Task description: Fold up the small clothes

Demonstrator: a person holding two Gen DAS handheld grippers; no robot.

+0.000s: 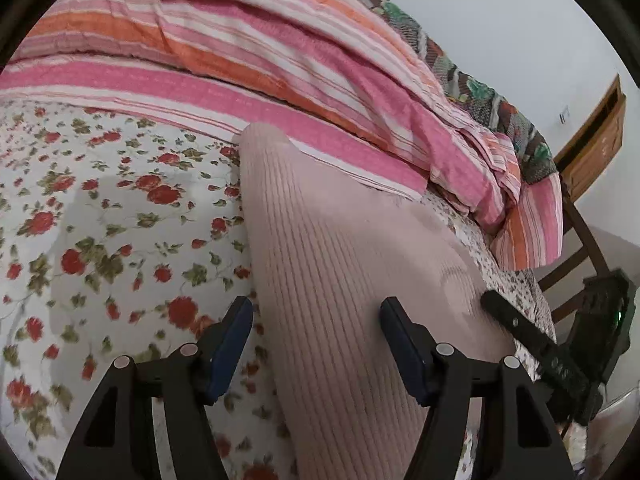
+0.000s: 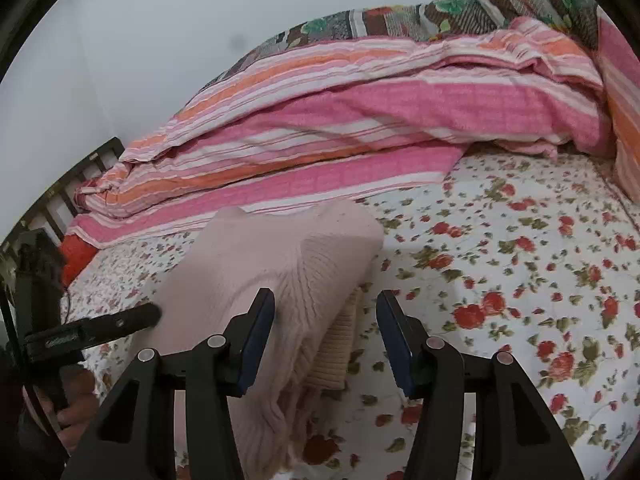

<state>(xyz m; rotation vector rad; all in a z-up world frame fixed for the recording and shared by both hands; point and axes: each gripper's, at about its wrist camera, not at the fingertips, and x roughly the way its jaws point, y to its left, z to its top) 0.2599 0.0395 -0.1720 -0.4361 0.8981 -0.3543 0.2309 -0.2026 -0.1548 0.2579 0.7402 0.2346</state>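
Ribbed pale-pink knit garment [image 1: 340,264] – folded, soft – on floral bedsheet [image 1: 100,200]

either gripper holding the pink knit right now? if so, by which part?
Neither. Left gripper and right gripper both stand open over the folded pink knit garment; the fabric lies loose between the pads on the floral sheet, unpinched.

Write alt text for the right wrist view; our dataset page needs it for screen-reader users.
A pale pink ribbed knit garment, partly folded, lies on a floral bedsheet with the open right gripper over its near edge. A striped pink and orange quilt is bunched behind; the left gripper reaches in from the left.
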